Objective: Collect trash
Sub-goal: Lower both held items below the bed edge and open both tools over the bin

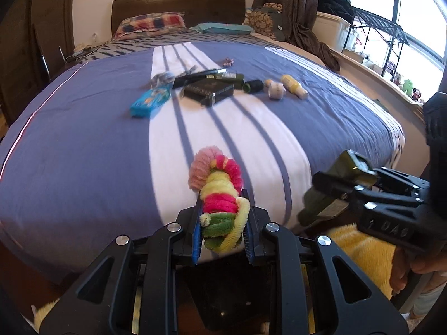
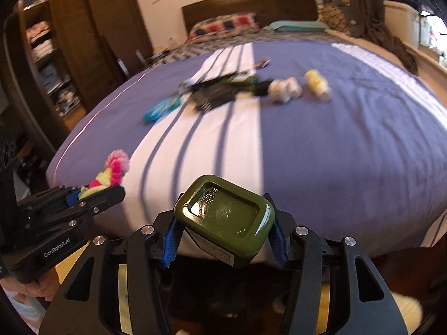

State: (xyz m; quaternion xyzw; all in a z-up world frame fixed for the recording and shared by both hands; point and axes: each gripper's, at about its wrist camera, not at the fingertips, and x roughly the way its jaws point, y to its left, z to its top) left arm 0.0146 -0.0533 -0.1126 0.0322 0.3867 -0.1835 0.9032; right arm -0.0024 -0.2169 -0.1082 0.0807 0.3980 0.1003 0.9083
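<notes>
Left wrist view — jaws clamp fuzzy coil [image 1: 222, 209]; right jaws grip green bottle [image 2: 226, 217], seemingly upended.

A blue bedspread [image 1: 83, 145] with white stripes is seen; a fuzzy coil [image 1: 220, 195] is banded pink, yellow, green; a bottle [image 2: 226, 217] is dark olive.

"GenRobot.AI" on left gripper [image 2: 96, 191]

The left gripper [image 1: 223, 217] points downward at a slant, its blue-padded fingers [image 1: 196, 240] clamped tight on a fuzzy multicoloured coil [image 1: 220, 195]. Beside it, the right gripper [image 2: 223, 240] slants down likewise, fingers [image 2: 169, 247] pressed against a dark green bottle [image 2: 226, 220]. A bare hand [image 1: 410, 273] grips the right handle.
</notes>
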